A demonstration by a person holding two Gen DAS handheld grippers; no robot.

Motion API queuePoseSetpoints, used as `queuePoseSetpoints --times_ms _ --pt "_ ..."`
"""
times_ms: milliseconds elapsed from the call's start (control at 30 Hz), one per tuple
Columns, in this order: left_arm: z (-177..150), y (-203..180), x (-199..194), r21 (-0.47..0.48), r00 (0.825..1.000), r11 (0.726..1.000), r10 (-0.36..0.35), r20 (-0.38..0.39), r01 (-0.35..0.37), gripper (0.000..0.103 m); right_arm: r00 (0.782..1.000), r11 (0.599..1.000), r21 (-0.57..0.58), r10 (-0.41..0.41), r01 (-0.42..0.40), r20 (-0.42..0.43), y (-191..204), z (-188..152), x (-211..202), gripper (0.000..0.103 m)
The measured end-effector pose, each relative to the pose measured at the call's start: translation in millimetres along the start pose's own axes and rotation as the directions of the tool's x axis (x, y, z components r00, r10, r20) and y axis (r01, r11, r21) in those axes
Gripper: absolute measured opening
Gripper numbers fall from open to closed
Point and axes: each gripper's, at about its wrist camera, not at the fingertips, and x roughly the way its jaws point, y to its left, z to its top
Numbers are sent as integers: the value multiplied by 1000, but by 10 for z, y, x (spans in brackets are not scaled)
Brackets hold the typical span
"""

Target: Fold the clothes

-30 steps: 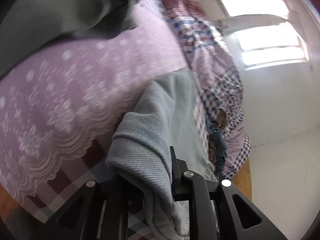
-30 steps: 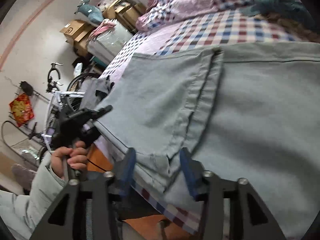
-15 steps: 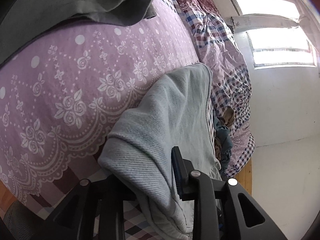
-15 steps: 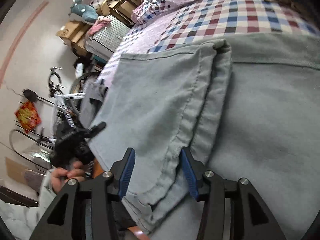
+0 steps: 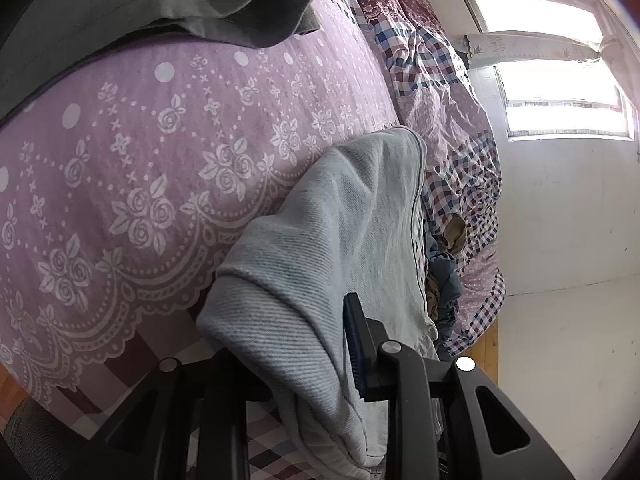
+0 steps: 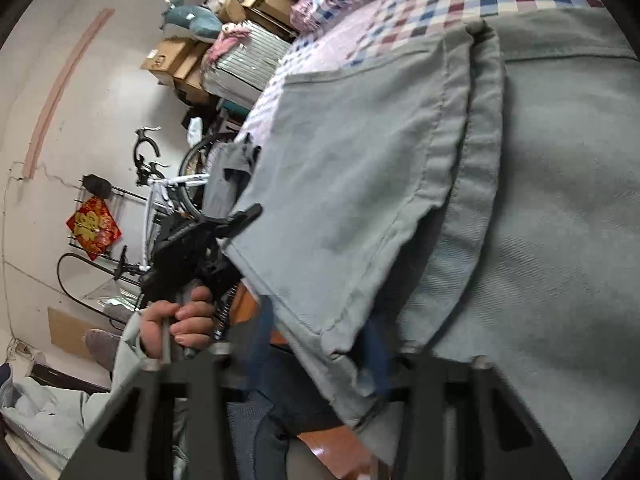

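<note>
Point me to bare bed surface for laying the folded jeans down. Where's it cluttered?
Free: the pink floral sheet, between the dark grey garment at its top and the light jeans on its right. Also the checked sheet beyond the jeans in the right wrist view. Crowded: the rumpled checked quilt and small clothes pile toward the window.

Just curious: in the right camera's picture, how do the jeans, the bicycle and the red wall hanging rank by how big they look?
1. jeans, though they're nearest the camera
2. bicycle
3. red wall hanging

Dark grey garment (image 5: pixel 168 4) heaped left, crumpled checked quilt (image 5: pixel 460 152) right, purple bedsheet (image 5: pixel 200 128) bare between
</note>
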Motion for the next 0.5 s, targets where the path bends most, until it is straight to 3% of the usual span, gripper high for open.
queuePoseSetpoints --times_ms 200,500 --pt "-16 10 -1 -5 1000 1000 2 2 -2 27 999 995 -91 -28 30 27 310 -97 -128 3" --pt "-20 25 -61 -6 999 999 -35 5 35 26 996 995 -26 -91 92 14 -34 -329 -115 3"
